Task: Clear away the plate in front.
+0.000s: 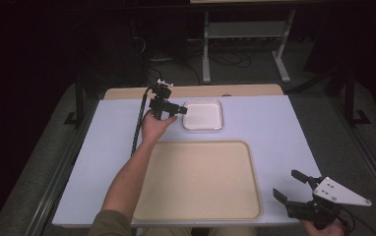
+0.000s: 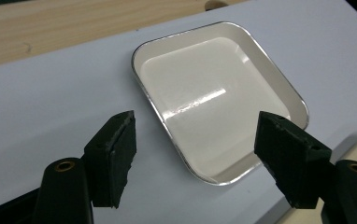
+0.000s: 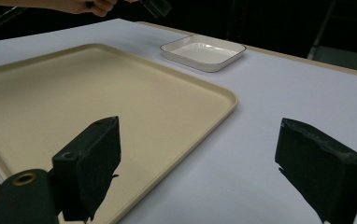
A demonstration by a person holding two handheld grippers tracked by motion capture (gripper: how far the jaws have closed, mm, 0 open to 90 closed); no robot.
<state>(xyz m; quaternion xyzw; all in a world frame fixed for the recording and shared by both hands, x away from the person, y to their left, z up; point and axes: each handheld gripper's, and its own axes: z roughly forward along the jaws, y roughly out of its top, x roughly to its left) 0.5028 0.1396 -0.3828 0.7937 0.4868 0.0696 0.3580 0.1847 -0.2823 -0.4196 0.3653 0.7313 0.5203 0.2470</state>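
A white square dish (image 1: 203, 115) sits at the back middle of the white table top, empty inside. My left gripper (image 1: 180, 110) hovers at the dish's left rim, held by a hand, and its jaws stand open. Seen along those jaws, the dish (image 2: 218, 98) lies just ahead, and the left gripper (image 2: 209, 151) straddles its near corner with nothing held. A large beige tray (image 1: 199, 180) lies empty in front of the dish. My right gripper (image 1: 288, 185) is open near the table's front right corner, beside the tray (image 3: 92, 102). The dish (image 3: 203, 52) lies far beyond the right gripper (image 3: 214, 172).
The white table top (image 1: 274, 128) has a wooden strip (image 1: 196, 91) along its back edge. A black cable (image 1: 138, 123) trails from the left gripper down the table's left side. Behind the table, a metal stand (image 1: 245, 34) rests on the dark floor.
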